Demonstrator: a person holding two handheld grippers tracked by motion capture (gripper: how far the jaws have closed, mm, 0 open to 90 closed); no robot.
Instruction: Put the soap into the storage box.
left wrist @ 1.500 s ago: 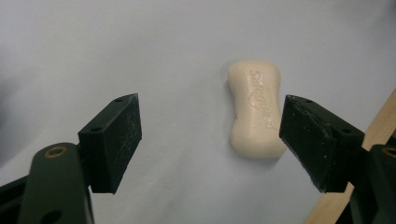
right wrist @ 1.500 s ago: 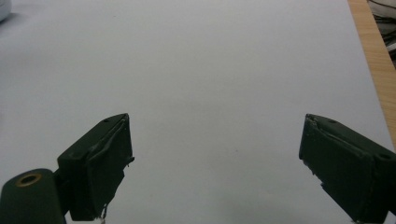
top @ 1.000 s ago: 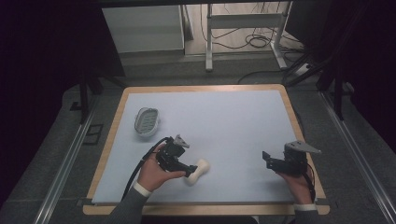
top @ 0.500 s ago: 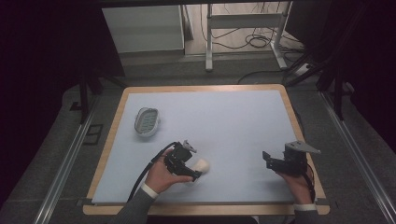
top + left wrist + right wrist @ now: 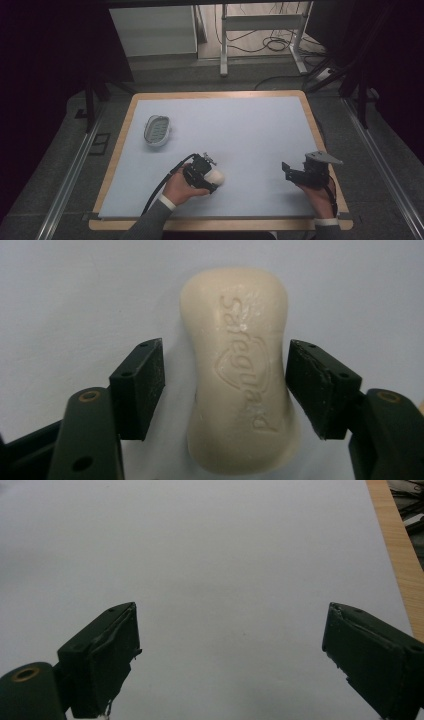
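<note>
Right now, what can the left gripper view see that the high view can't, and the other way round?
The left gripper view shows the word stamped into the soap bar and gaps between it and both open jaws. The high view shows the soap dish, the right gripper and the person's hands. Both show the soap, the left gripper and the pale blue table mat.

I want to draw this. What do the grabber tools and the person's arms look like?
Both tools are black. The left gripper trails a black cable; the right gripper carries a grey three-cornered plate on top. Each has two blocky black jaws with flat pads and small brass-coloured rings behind them. The person wears dark grey sleeves with white cuffs.
</note>
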